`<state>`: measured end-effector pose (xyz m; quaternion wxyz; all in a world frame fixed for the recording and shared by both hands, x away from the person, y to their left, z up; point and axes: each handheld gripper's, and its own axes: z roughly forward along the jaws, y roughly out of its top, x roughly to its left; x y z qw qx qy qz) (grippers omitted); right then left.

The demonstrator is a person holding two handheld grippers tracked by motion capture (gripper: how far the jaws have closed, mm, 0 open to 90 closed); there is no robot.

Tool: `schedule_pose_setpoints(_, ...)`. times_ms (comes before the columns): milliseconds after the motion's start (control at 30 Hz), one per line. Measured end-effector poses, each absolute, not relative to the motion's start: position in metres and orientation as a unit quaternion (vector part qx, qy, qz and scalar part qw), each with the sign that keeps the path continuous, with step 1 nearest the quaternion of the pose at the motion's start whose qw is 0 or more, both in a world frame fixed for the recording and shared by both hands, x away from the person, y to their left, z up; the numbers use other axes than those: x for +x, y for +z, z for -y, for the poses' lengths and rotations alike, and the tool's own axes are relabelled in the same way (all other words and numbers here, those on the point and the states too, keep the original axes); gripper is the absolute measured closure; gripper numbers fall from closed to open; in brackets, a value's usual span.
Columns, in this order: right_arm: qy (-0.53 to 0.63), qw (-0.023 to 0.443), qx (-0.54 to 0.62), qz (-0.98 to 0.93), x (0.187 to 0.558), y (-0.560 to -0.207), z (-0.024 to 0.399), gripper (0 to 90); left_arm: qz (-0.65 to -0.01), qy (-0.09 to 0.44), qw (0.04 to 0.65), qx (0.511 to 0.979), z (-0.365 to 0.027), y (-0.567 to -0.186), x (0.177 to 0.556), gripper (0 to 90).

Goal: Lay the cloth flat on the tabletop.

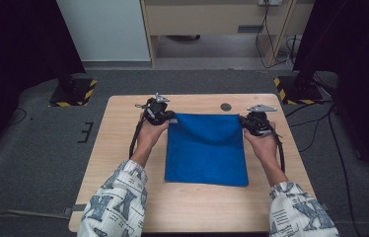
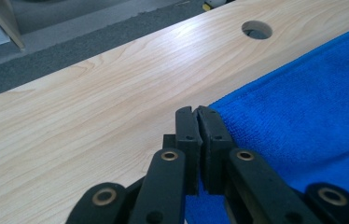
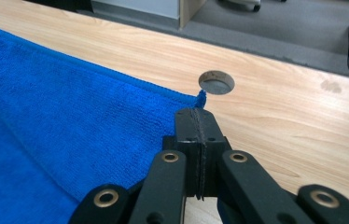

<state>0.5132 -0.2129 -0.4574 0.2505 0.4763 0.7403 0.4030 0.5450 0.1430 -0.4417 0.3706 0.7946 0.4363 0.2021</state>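
A blue cloth [image 1: 206,148] lies folded on the wooden table [image 1: 123,148], its far layer sagging between the two far corners. My left gripper [image 1: 171,120] is shut on the far left corner, and in the left gripper view the jaws [image 2: 197,113] pinch the cloth's hem [image 2: 275,79]. My right gripper [image 1: 242,121] is shut on the far right corner; in the right gripper view a tip of blue cloth [image 3: 201,98] pokes out past the closed jaws [image 3: 196,114]. Both grippers sit low, close to the tabletop.
A round cable hole [image 1: 226,106] lies in the table just beyond the cloth's far edge, also seen as the hole [image 3: 216,81] near the right jaws. Two stand bases with yellow-black stripes [image 1: 71,94] [image 1: 293,91] flank the table's far side. Bare wood surrounds the cloth.
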Motion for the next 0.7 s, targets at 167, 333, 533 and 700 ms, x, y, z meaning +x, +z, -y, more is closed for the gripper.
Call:
schedule_pose_setpoints(167, 0.393, 0.246, 0.483, -0.743, 0.529, -0.467, 0.21, 90.0, -0.445, 0.199, 0.367, 0.792, -0.147, -0.454, 0.555, 87.5)
schedule_pose_setpoints(333, 0.382, 0.241, 0.496, -0.741, 0.537, -0.478, 0.21, 89.9, -0.45, 0.194, 0.367, 0.791, -0.147, -0.466, 0.563, 87.4)
schedule_pose_setpoints(533, 0.375, 0.241, 0.505, -0.739, 0.544, -0.489, 0.213, 89.6, -0.45, 0.2, 0.37, 0.788, -0.144, -0.476, 0.568, 87.1)
schedule_pose_setpoints(700, 0.373, 0.244, 0.513, -0.733, 0.548, -0.496, 0.215, 86.0, -0.446, 0.214, 0.379, 0.782, -0.143, -0.48, 0.571, 85.1)
